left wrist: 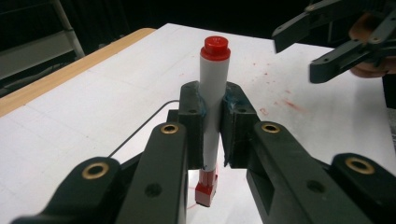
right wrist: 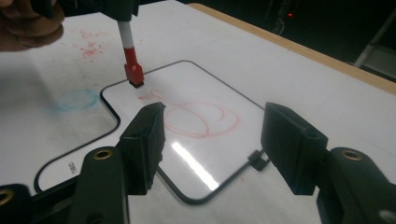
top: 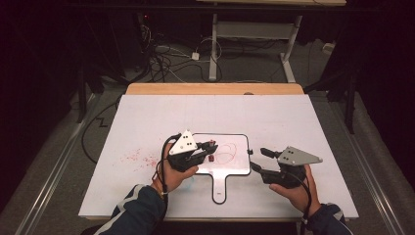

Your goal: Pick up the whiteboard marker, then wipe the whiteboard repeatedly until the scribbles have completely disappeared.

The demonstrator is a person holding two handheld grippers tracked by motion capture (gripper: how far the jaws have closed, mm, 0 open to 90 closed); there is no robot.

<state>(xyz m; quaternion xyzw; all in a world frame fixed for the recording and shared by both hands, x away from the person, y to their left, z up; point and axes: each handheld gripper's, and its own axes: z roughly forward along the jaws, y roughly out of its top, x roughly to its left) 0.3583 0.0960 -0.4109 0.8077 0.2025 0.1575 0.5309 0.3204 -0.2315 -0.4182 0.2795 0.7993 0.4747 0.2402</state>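
The left claw (top: 208,148) is clamped tight, jaws pressed together and angled down and forward — the left hand (top: 175,171) grips it from beneath. The right claw (top: 258,159) sits well apart — jaws spread wide, level, pointing leftward, held in the right hand (top: 293,190).

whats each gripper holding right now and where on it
The left gripper is shut on the marker, clamped around the middle of its white barrel. The right gripper is open and holds nothing.

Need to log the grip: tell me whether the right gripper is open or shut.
Open: the right gripper has its fingers spread apart above the whiteboard.
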